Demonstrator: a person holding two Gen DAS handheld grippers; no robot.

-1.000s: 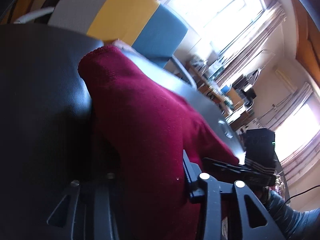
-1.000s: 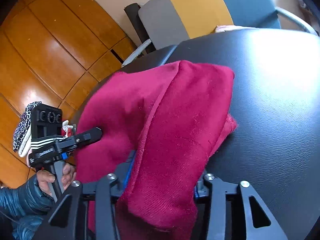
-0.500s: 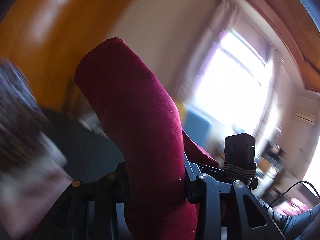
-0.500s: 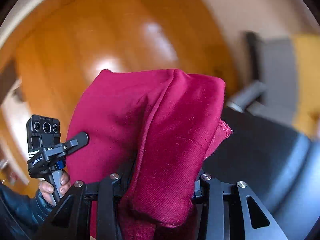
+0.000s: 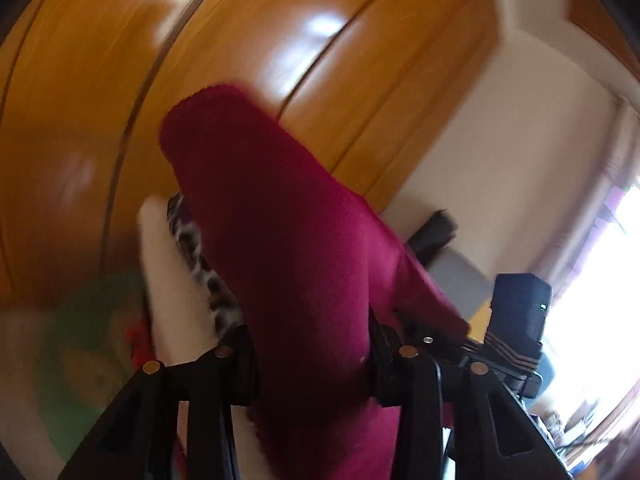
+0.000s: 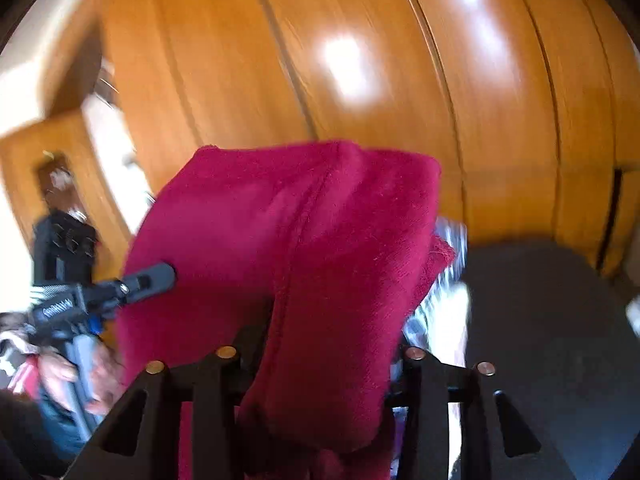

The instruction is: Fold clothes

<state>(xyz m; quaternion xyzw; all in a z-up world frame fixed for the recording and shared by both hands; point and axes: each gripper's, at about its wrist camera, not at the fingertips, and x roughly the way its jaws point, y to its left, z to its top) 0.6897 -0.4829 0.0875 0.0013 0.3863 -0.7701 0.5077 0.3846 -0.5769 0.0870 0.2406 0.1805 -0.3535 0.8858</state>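
Observation:
A folded dark red knit garment (image 5: 280,240) hangs up in the air between both grippers. In the left wrist view my left gripper (image 5: 312,344) has a thick roll of it between its fingers; the jaws are opening but still press on the cloth. In the right wrist view my right gripper (image 6: 320,356) grips another bunched part of the red garment (image 6: 300,220); its jaws are opening too and still pinch the fabric. The other gripper's finger (image 6: 152,280) reaches into the cloth from the left. The fingertips are hidden by fabric.
A glossy wooden panelled wall (image 5: 240,60) fills the background. A blurred stack of folded clothes, white and leopard print (image 5: 180,260), lies beyond the left gripper. A black padded surface (image 6: 560,340) and a striped cloth (image 6: 440,300) sit at the right. A person's hand (image 6: 60,372) holds the left handle.
Both grippers have lifted the red garment off the black surface and swung it toward the wooden wall. The striped chair and the window have mostly left the view.

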